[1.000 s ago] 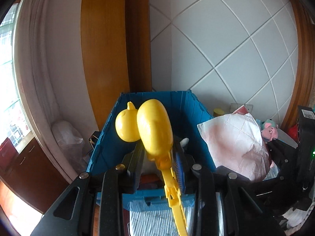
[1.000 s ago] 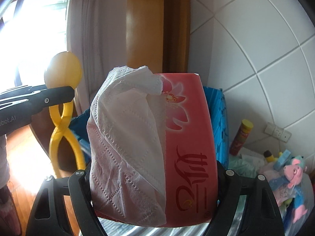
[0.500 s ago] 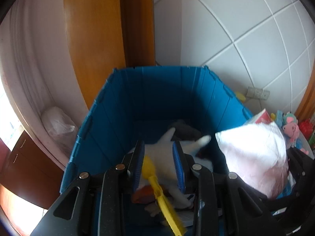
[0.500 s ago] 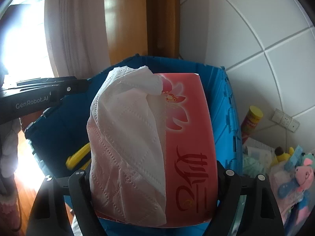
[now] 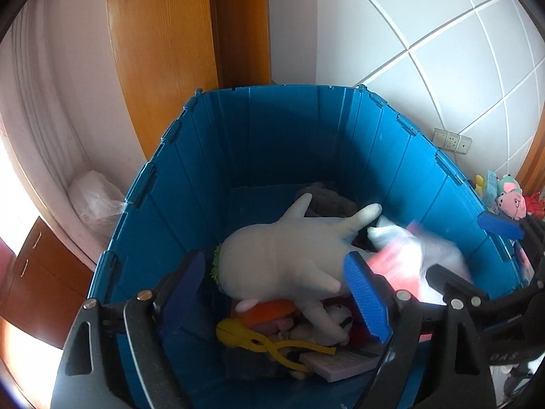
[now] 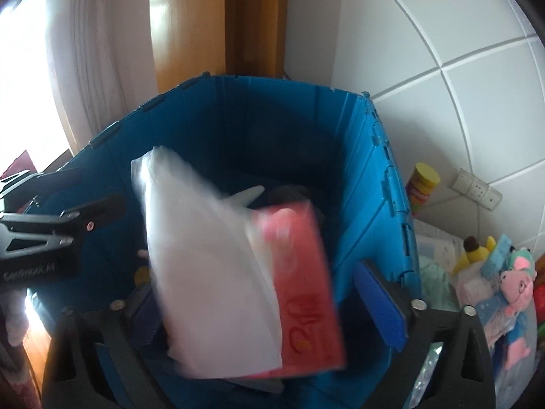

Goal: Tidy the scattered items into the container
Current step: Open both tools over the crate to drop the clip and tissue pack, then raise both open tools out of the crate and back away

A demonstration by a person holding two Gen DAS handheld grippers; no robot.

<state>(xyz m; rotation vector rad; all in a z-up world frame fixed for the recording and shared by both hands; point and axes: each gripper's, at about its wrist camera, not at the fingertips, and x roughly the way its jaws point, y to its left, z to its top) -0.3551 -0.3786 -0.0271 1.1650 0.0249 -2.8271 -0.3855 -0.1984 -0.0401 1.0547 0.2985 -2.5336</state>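
Both grippers hang over the open blue crate (image 5: 190,184) (image 6: 371,204). My left gripper (image 5: 276,293) is open and empty. The yellow scoop tongs (image 5: 269,341) lie at the crate's bottom, beside a white inflated glove (image 5: 286,248), plush toys and a booklet. My right gripper (image 6: 269,306) is open. The pink tissue pack (image 6: 296,286), with a white tissue hanging out, is blurred and falling between its spread fingers into the crate. It also shows blurred in the left wrist view (image 5: 405,259).
A pink pig plush (image 6: 517,283), a yellow plush and other toys lie right of the crate. A yellow-capped tube (image 6: 420,184) stands by the tiled wall with its socket (image 6: 477,192). A wooden door frame and a white curtain are behind the crate.
My left gripper opened and the yellow tongs dropped into the crate. My right gripper opened and let go of the tissue pack, which is falling. Both grippers moved over the crate.
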